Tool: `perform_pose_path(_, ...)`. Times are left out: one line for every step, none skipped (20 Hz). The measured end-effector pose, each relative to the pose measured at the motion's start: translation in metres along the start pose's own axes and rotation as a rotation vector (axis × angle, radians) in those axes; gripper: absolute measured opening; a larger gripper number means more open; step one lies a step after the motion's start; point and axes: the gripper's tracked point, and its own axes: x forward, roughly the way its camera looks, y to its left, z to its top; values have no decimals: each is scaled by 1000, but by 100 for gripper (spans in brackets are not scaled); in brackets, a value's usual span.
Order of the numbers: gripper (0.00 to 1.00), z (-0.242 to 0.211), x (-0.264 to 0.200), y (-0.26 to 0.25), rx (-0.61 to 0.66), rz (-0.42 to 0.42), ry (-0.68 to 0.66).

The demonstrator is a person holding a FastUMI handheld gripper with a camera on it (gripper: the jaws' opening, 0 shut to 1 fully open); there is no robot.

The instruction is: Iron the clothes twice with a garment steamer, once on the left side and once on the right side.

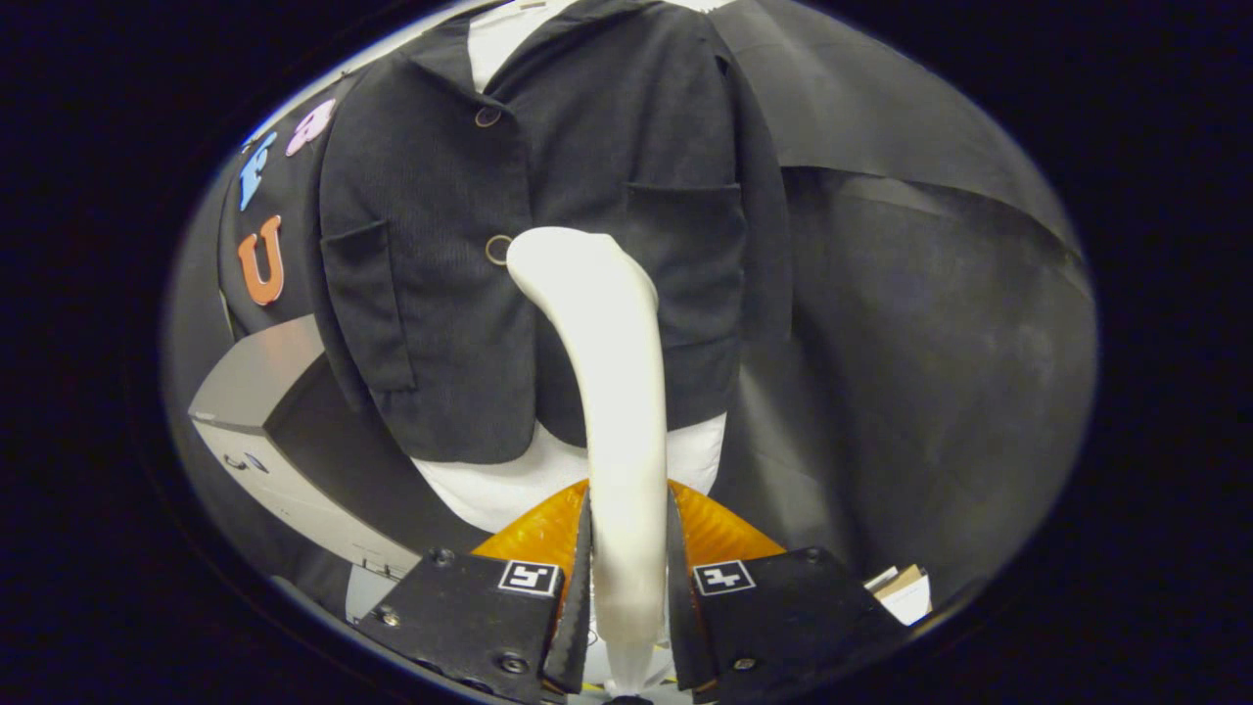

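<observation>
White and smooth, the garment steamer (612, 392) is squeezed tight between both fingers of the gripper (628, 578). Its head reaches up to the front of the dark jacket (587, 147), just beside a round button (497, 250). The jacket hangs over a white dummy (509, 485).

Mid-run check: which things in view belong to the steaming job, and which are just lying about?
For the job:
- garment steamer, clamped between both fingers of the claw
- dark jacket hanging beyond the steamer head, over a white garment

Just lying about:
- grey box beside the jacket
- papers by the claw
</observation>
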Motion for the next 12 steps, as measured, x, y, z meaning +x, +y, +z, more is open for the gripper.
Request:
perform_pose_path(37, -4, 4, -1, 1, 11, 6)
perform_pose_path(37, -7, 6, -2, 0, 21, 12)
perform_pose_path(37, -11, 8, -3, 3, 32, 17)
perform_pose_path(37, -14, 12, -4, 4, 45, 21)
perform_pose_path(37, -18, 15, -4, 8, 57, 24)
perform_pose_path(37, -22, 17, -4, 13, 70, 28)
perform_pose_path(37, -26, 19, -5, 20, 83, 30)
perform_pose_path(37, -28, 21, -5, 27, 96, 33)
perform_pose_path(37, -31, 23, -6, 34, 111, 34)
perform_pose_path(37, -32, 24, -5, 45, 121, 34)
perform_pose_path(37, -36, 26, -8, 58, 133, 32)
perform_pose_path(37, -36, 26, -7, 71, 143, 26)
